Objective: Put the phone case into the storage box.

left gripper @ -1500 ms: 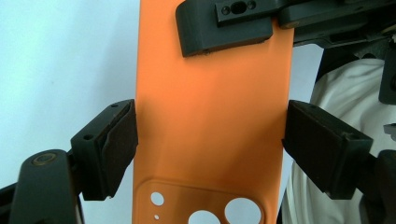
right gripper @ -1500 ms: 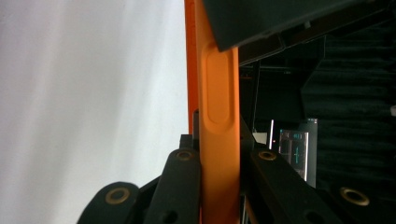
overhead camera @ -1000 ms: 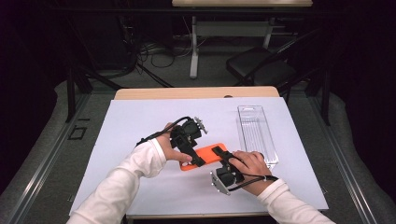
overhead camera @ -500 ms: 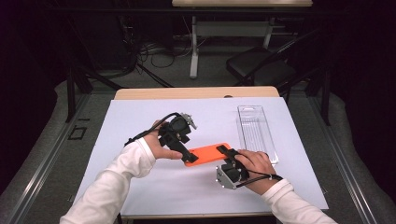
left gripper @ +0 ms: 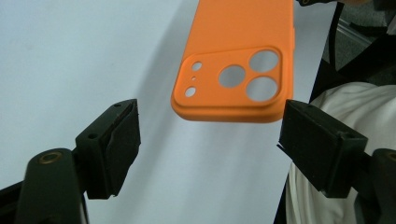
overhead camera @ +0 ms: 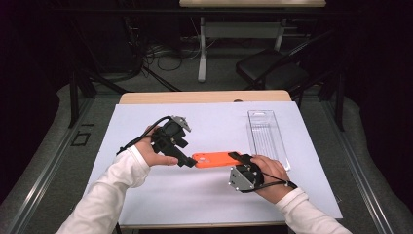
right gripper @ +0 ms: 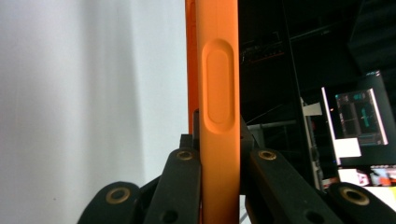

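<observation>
Orange phone case (overhead camera: 216,159): held above white table cover (overhead camera: 209,204), near centre, long axis left-right. Right gripper (overhead camera: 242,168): jaws clamped on case's right end, edge with moulded button facing its camera. Left gripper (overhead camera: 184,160): jaws spread wide, pads (left gripper: 116,135) clear of case, just off camera-cutout end at left. Clear plastic tray (overhead camera: 267,136): on cover, far right, apart from case.

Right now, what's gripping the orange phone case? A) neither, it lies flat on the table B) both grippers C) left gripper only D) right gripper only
D: the right gripper has its jaws clamped on the orange phone case, while the left gripper stands open just short of its camera end.
</observation>
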Motion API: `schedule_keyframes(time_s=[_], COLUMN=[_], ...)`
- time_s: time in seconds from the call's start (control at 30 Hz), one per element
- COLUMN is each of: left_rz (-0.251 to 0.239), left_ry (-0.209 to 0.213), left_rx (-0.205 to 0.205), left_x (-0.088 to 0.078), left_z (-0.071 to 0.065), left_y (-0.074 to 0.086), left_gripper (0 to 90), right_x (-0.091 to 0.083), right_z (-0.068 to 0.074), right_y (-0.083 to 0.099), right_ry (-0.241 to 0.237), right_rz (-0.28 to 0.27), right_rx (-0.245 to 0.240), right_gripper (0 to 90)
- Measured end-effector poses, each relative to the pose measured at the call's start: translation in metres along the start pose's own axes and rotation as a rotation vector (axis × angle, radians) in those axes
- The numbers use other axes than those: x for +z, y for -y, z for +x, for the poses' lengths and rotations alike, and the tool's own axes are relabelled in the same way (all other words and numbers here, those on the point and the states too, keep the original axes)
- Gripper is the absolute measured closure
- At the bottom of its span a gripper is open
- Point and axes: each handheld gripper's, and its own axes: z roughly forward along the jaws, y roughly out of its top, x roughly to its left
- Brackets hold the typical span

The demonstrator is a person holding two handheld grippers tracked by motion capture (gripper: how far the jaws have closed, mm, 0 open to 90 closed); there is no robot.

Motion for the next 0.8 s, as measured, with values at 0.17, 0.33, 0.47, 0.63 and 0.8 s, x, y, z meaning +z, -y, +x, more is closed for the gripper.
schedule_keyframes(time_s=[0.17, 0.33, 0.47, 0.63, 0.8], left_rz=[-0.009, -0.037, -0.04, -0.061, -0.078], left_ry=[0.006, 0.008, 0.005, 0.003, -0.004], left_rx=[-0.02, -0.028, -0.031, -0.038, -0.04], left_x=[-0.001, -0.001, -0.002, -0.004, -0.003], left_z=[0.002, 0.002, 0.004, 0.007, 0.008], left_y=[0.005, 0.008, 0.009, 0.012, 0.014], left_gripper=[23.1, 24.1, 26.6, 29.3, 30.9], right_x=[-0.002, -0.003, -0.002, -0.003, -0.003], right_z=[-0.004, -0.007, -0.008, -0.011, -0.014], right_y=[0.002, 0.005, 0.007, 0.008, 0.01], right_ry=[-0.024, -0.049, -0.072, -0.094, -0.118], right_rz=[-0.003, -0.006, -0.016, -0.028, -0.055], right_rx=[0.099, 0.167, 0.222, 0.302, 0.371], right_gripper=[86.2, 86.2, 86.2, 86.2, 86.2])
